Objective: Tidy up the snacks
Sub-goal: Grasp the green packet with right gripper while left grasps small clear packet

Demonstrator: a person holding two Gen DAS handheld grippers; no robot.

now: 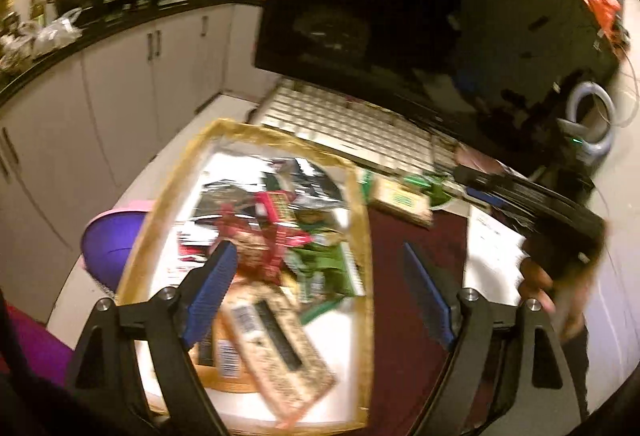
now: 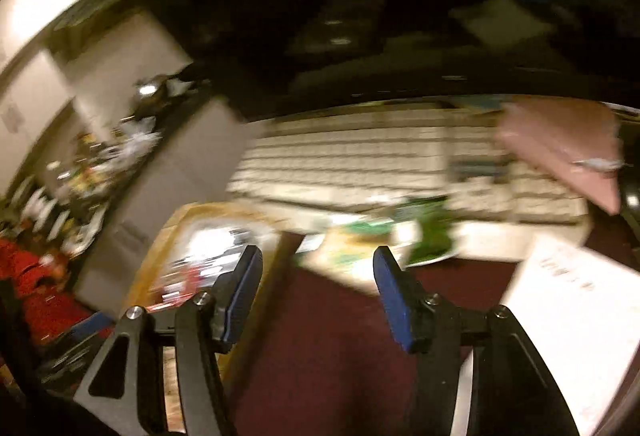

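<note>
Between the blue pads of the left gripper (image 1: pixel 316 296) nothing is held: the jaws stand wide, hovering above the wicker tray (image 1: pixel 362 220), with the left pad over the near packets. Under them lie a speckled snack bar (image 1: pixel 276 352) nearest, a red packet (image 1: pixel 260 236) behind it and a green packet (image 1: pixel 324 256) to its right, all overlapping inside the tray. The right gripper (image 2: pixel 318 276) is likewise wide and empty, over the dark red cloth (image 2: pixel 340 348) just right of the tray's edge. Beyond its tips, near the white keyboard (image 2: pixel 360 163), a yellow-green snack box (image 2: pixel 352 240) lies outside the tray, with some green wrapping (image 2: pixel 432 236) beside it; the blur hides what that is.

That stray box looks like the next piece to gather. To do it well, the right gripper should slow until the view steadies, come down with the pads astride the box's short sides, and close only once both pads flank it. The left gripper should keep clear, since the tray is crowded; the bare white patch at the tray's near right looks the best spot. A sheet of paper (image 2: pixel 572 316) lies at the right, easy to snag.
</note>
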